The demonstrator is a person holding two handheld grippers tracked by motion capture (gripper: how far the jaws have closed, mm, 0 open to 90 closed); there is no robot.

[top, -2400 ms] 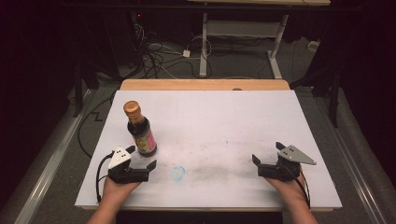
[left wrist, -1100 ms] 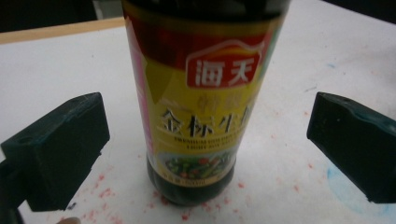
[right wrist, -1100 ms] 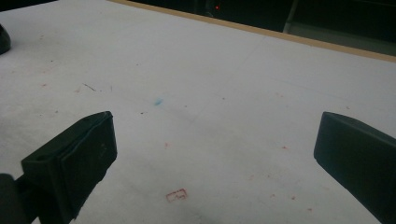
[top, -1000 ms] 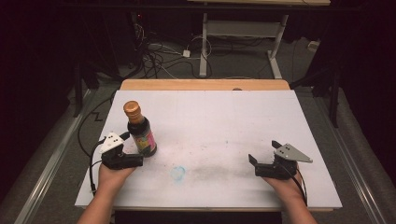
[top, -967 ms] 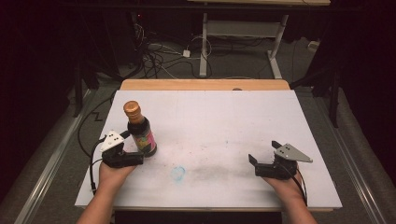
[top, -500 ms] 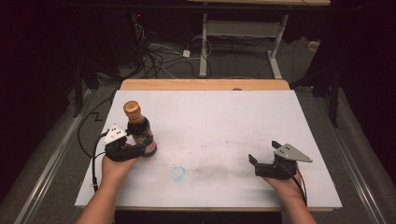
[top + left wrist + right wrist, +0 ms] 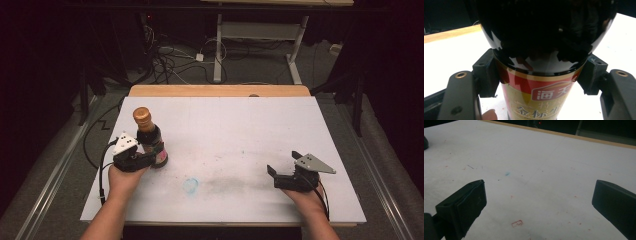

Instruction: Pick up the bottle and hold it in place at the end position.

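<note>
Bottle (image 7: 150,141): glass, heavy, slick, we judge; left gripper (image 7: 147,153) just clamped labelled body; right gripper (image 7: 274,176) jaws wide, idle.

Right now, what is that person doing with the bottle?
A person holds a gripper in each hand at a white table. The left gripper has just closed its jaws on the dark sauce bottle, which stands upright on the table. The pads press on its sides. The right gripper rests open on the table, holding nothing.
</note>
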